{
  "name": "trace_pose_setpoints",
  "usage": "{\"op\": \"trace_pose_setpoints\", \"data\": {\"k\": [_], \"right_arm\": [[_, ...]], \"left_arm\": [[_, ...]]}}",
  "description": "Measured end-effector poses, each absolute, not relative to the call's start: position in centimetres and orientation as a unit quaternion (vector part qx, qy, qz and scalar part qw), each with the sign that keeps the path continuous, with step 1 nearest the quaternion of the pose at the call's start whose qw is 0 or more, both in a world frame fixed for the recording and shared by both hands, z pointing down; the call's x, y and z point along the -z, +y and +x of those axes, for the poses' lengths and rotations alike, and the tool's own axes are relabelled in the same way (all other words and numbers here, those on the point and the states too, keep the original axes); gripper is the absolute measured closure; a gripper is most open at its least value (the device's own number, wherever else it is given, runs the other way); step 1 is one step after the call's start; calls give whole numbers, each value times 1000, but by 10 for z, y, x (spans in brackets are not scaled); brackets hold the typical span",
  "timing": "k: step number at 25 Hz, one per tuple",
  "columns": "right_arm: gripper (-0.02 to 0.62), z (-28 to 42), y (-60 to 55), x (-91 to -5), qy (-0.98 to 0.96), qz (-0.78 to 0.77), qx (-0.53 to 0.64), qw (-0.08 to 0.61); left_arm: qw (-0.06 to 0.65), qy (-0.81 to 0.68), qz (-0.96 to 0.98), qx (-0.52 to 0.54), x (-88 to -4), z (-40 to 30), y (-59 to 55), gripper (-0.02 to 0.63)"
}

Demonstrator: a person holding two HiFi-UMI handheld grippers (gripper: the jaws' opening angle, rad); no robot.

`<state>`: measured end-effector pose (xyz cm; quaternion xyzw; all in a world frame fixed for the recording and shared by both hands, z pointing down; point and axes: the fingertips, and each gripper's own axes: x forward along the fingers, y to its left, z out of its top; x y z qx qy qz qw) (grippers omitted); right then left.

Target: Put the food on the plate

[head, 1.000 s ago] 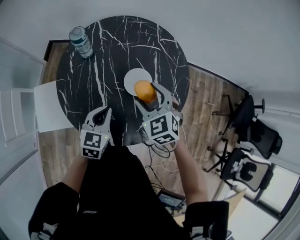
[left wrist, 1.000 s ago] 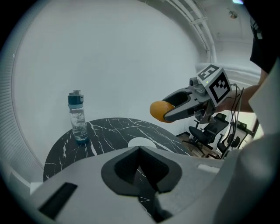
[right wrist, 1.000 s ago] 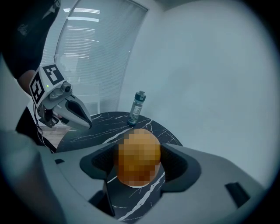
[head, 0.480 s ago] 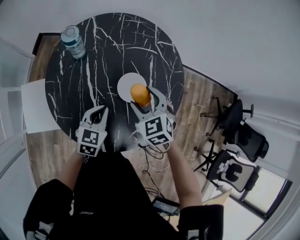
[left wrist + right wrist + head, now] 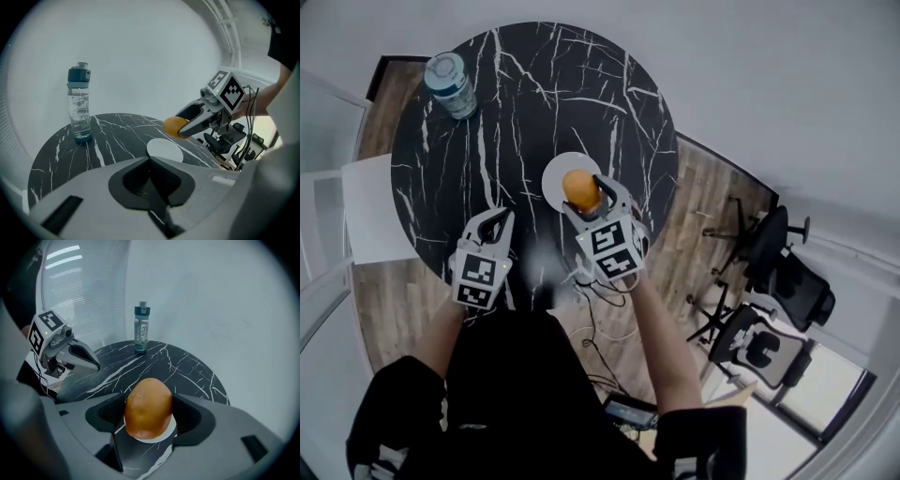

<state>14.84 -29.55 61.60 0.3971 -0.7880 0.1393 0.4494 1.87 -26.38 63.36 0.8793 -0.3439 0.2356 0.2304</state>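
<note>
Carrying step: the right gripper (image 5: 583,193) clamps the potato (image 5: 149,408) above the white plate (image 5: 554,174) (left gripper (image 5: 501,218) closed, empty); next, lower and release.

The food (image 5: 148,408) hides most of the plate (image 5: 172,425); only its 5 o'clock rim shows. Print on the bottle (image 5: 142,329) is too small to read.

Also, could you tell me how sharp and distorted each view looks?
Head view: wide-angle bending, a smeared patch at the near edge of the table. Left gripper view: fisheye, dark corners, bottle crisp. Right gripper view: same vignette, food sharp, bright window streaks upper left.
</note>
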Motion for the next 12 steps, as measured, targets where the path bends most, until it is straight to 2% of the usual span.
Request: {"op": "trace_pose_setpoints", "data": {"k": [12], "right_arm": [[284, 152, -313, -662, -761, 371, -207, 490]], "left_arm": [[249, -349, 871, -239, -646, 20, -285, 606]]}}
